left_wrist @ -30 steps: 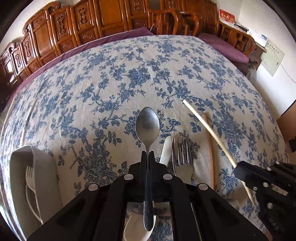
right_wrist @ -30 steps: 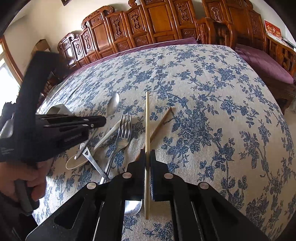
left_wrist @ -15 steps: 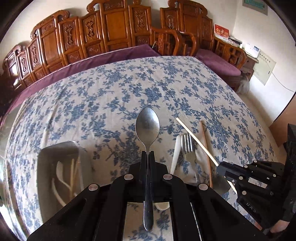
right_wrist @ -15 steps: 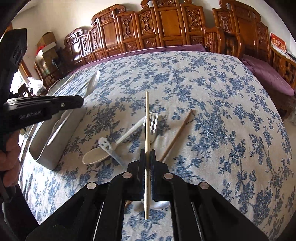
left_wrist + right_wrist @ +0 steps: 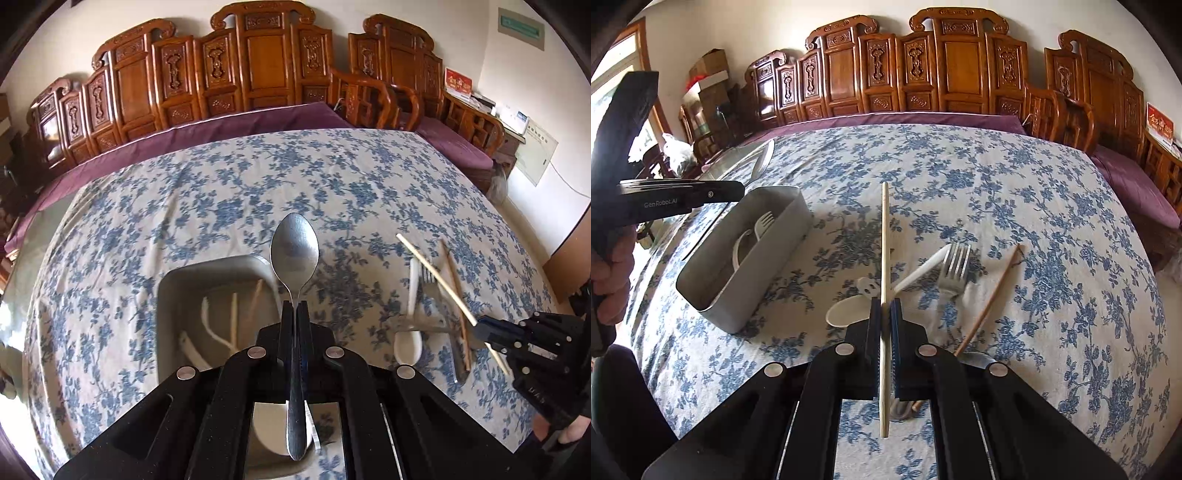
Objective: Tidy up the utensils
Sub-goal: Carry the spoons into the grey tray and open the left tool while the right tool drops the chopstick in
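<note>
Left gripper (image 5: 294, 308), clamped on shiny steel spoon (image 5: 294, 247), now above grey tray (image 5: 207, 275); right gripper (image 5: 885, 308) pinching pale chopstick (image 5: 884, 236).

Bare tablecloth (image 5: 1015, 192) fills the upper and right frame. The grey bin (image 5: 746, 258) blocks the left; scattered cutlery (image 5: 955, 269) clutters the centre.

cream tablecloth (image 5: 1015, 206) with blue flowers, grey bin (image 5: 738, 295), white spoon (image 5: 846, 314).
</note>
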